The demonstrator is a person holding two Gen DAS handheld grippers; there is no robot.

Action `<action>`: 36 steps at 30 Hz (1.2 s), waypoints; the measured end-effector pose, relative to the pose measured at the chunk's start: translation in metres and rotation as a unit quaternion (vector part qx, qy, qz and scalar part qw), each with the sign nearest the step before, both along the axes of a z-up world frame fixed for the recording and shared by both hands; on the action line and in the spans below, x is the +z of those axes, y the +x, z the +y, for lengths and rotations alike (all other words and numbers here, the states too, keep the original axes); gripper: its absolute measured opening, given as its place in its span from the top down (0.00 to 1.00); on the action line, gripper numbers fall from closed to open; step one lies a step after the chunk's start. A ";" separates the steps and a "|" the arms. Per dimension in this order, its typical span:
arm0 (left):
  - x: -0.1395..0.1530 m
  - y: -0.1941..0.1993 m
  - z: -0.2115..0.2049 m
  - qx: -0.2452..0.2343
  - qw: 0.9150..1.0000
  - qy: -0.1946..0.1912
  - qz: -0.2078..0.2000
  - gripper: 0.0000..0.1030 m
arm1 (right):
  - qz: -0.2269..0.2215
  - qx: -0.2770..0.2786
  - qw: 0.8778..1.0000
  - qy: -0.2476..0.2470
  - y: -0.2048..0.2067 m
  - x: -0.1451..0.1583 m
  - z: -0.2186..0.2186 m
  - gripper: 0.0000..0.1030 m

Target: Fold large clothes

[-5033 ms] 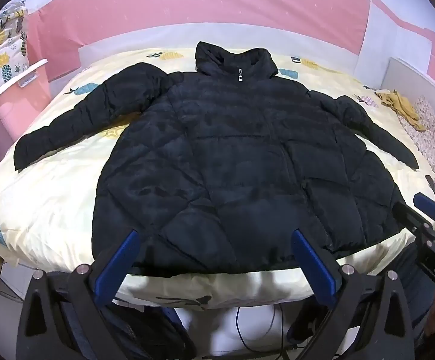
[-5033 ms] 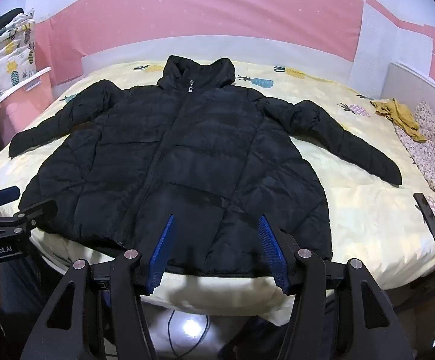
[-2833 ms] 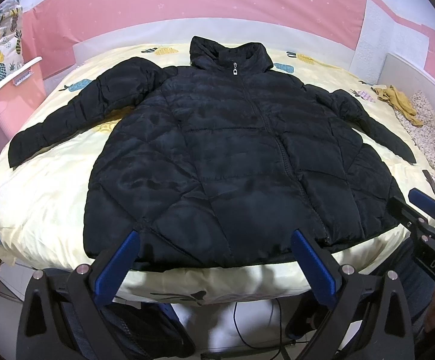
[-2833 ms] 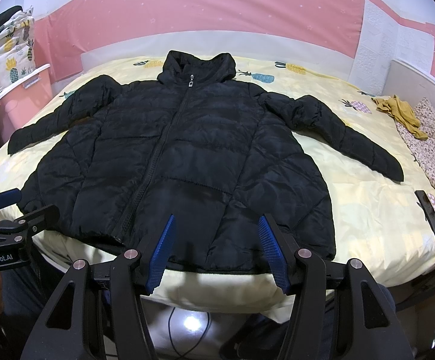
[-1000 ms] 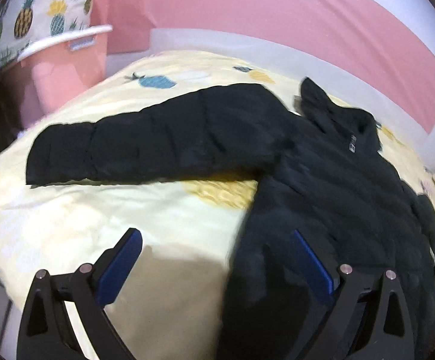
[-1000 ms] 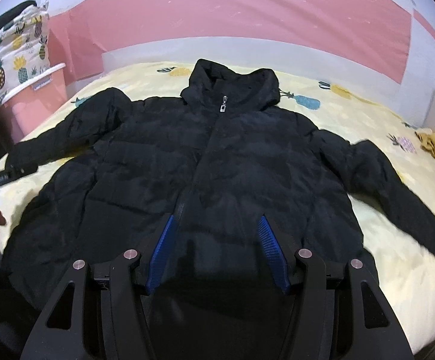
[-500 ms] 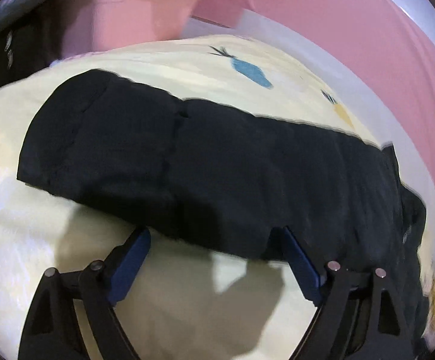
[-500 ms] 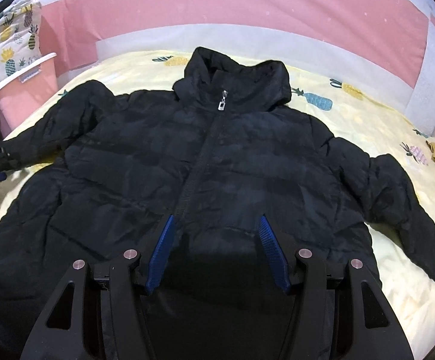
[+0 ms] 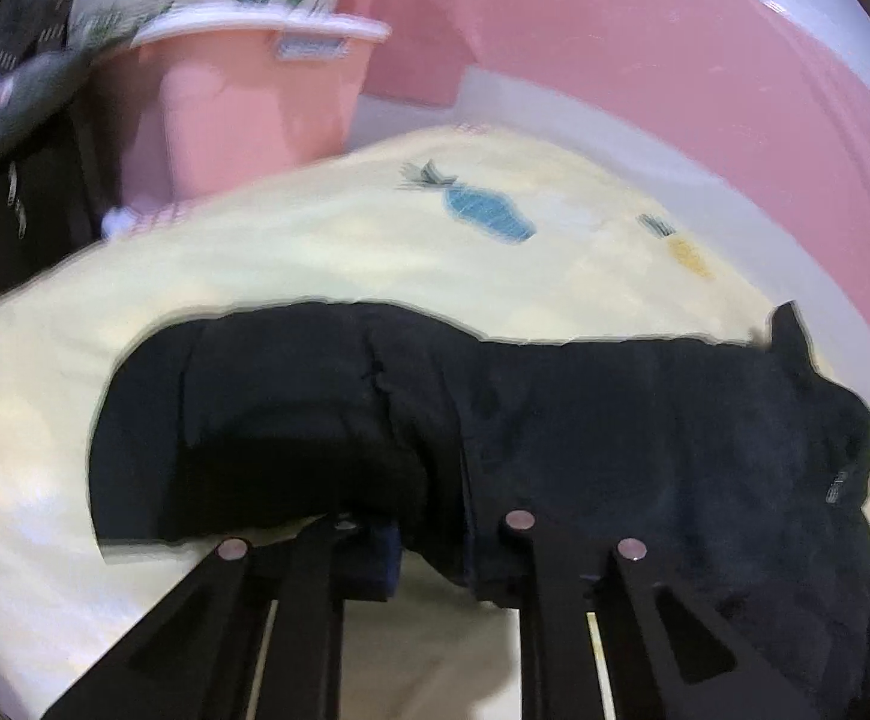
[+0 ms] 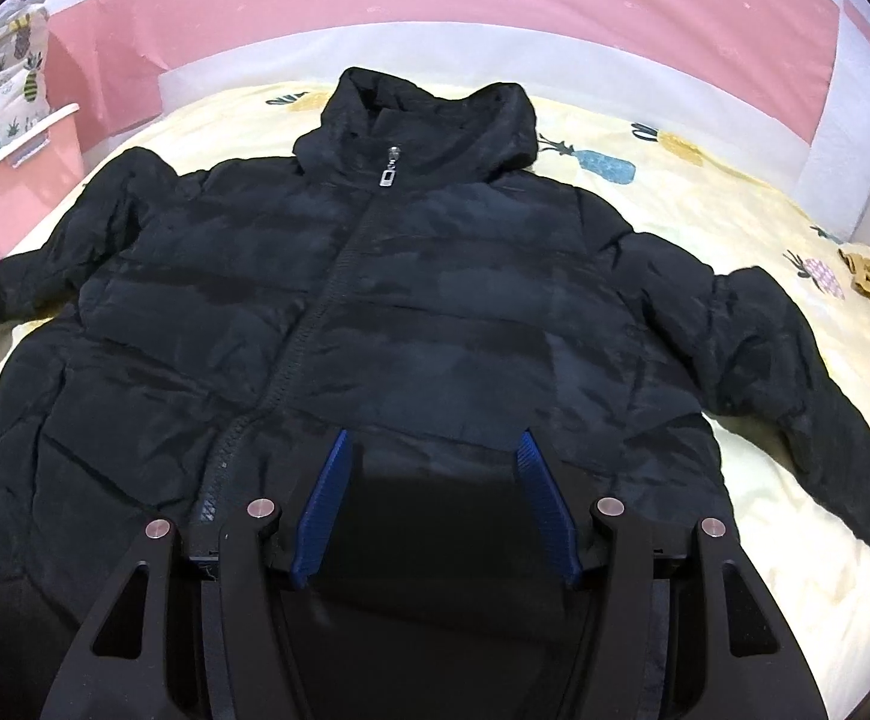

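Item: black quilted puffer jacket [image 10: 411, 312], zipped, lying front-up and spread flat on a yellow pineapple-print bedsheet [image 10: 705, 192]. Left gripper [image 9: 429, 540]: fingers drawn in on the jacket's left sleeve [image 9: 291, 408] near the cuff, the fabric bunched between them and hiding the pads; contact appears a pinch. Right gripper [image 10: 435, 504]: blue-padded fingers spread, empty, poised over the lower front panel. Pink storage bin [image 9: 243, 102] beside the bed. Handling note: judged step is folding the sleeve across the chest; lift clear, carry inward, lay flat along the zipper [image 10: 315, 324].
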State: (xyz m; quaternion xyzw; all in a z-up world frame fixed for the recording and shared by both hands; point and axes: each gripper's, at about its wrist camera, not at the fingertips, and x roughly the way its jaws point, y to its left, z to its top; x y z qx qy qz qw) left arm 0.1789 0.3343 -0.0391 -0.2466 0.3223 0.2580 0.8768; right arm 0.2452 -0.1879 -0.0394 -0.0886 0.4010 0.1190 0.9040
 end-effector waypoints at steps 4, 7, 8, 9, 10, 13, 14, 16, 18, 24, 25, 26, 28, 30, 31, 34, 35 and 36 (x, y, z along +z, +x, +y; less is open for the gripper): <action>0.058 -0.004 -0.026 -0.041 0.998 0.030 -0.041 0.86 | 0.003 -0.011 1.000 0.010 -0.002 0.001 -0.015 0.43; 0.102 0.002 -0.056 -0.084 0.993 0.047 -0.073 0.86 | 0.008 -0.024 0.999 0.024 -0.005 0.002 -0.026 0.43; 0.113 0.002 -0.066 -0.097 0.991 0.050 -0.082 0.86 | 0.006 -0.027 0.999 0.028 -0.006 0.003 -0.031 0.43; 0.125 0.005 -0.079 -0.115 0.988 0.051 -0.093 0.86 | 0.005 -0.030 0.999 0.030 -0.008 0.004 -0.035 0.43; 0.135 0.009 -0.093 -0.136 0.984 0.050 -0.103 0.86 | 0.003 -0.033 0.999 0.034 -0.010 0.006 -0.039 0.43; 0.160 0.028 -0.137 -0.199 0.971 0.051 -0.124 0.87 | -0.001 -0.044 0.998 0.046 -0.014 0.011 -0.054 0.43; 0.165 0.034 -0.152 -0.217 0.966 0.052 -0.128 0.87 | -0.003 -0.048 0.998 0.049 -0.015 0.012 -0.060 0.43; 0.171 0.048 -0.188 -0.261 0.955 0.050 -0.135 0.87 | -0.004 -0.059 0.997 0.054 -0.016 0.013 -0.072 0.43; 0.170 0.062 -0.227 -0.305 0.941 0.048 -0.139 0.86 | -0.002 -0.068 0.996 0.059 -0.016 0.012 -0.081 0.43; 0.115 0.115 -0.321 -0.408 0.908 0.018 -0.100 0.87 | 0.004 -0.093 0.994 0.061 -0.019 0.006 -0.109 0.43; 0.101 0.122 -0.332 -0.419 0.903 0.012 -0.088 0.86 | 0.005 -0.098 0.993 0.061 -0.018 0.004 -0.113 0.43; 0.089 0.128 -0.340 -0.427 0.901 0.007 -0.079 0.86 | 0.006 -0.101 0.993 0.062 -0.019 0.003 -0.116 0.43; 0.063 0.139 -0.352 -0.434 0.899 0.007 -0.057 0.81 | 0.009 -0.112 0.992 0.065 -0.018 -0.001 -0.124 0.43; 0.049 0.148 -0.365 -0.445 0.895 0.004 -0.039 0.63 | 0.011 -0.119 0.991 0.068 -0.018 -0.004 -0.129 0.43; 0.040 0.153 -0.366 -0.453 0.891 -0.011 -0.031 0.47 | 0.013 -0.121 0.990 0.070 -0.018 -0.005 -0.131 0.43; 0.032 0.150 -0.374 -0.469 0.882 -0.048 -0.026 0.34 | 0.012 -0.121 0.990 0.072 -0.018 -0.004 -0.132 0.43; 0.032 0.148 -0.371 -0.475 0.877 -0.061 -0.029 0.32 | 0.009 -0.120 0.990 0.072 -0.019 -0.002 -0.132 0.43; 0.035 0.143 -0.369 -0.482 0.873 -0.071 -0.035 0.27 | 0.005 -0.118 0.990 0.071 -0.020 0.000 -0.131 0.44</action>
